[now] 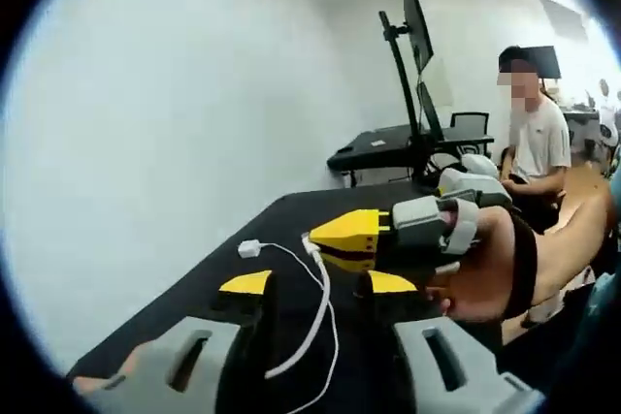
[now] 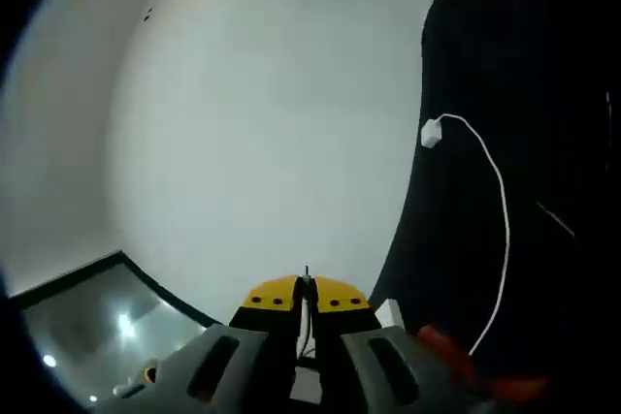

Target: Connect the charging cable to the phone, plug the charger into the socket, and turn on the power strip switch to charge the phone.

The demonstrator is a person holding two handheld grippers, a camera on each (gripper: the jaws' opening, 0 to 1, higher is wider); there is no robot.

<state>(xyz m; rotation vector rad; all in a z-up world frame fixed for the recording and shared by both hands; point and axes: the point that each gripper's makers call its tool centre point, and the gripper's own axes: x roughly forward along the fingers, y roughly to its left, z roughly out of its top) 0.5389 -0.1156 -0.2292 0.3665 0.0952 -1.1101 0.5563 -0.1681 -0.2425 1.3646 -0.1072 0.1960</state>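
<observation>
Left gripper (image 1: 315, 283): yellow-tipped jaws rise from 6 o'clock of the left gripper view, standing wide apart with nothing between them; the white cable runs through the gap on the table beneath.
Table (image 1: 194, 293): black top, running from 7 o'clock toward the centre, against a plain white wall (image 1: 146, 143).
Charger (image 1: 249, 249): small white block lying on the table just left of centre in the left gripper view, at the far end of the cable; in the right gripper view it lies at about 2 o'clock (image 2: 431, 133).
Charging cable (image 1: 315, 322): thin white cord curving from the charger toward 6 o'clock, passing between the left jaws; in the right gripper view it arcs from the charger down toward 5 o'clock (image 2: 503, 239).
Right gripper (image 1: 312, 237): comes in from 3 o'clock of the left gripper view, held by a hand (image 1: 485, 273) with a black wrist strap; its yellow jaws are closed on the cable's white plug end. In the right gripper view its jaws (image 2: 305, 288) meet at 6 o'clock, pinched narrow on the thin plug tip.
Monitor (image 1: 415, 21): dark screen on a stand at 1 o'clock, on a far desk (image 1: 388, 147).
Person (image 1: 539, 133): seated at 2 o'clock in a white shirt.
Phone: cannot tell where it is.
</observation>
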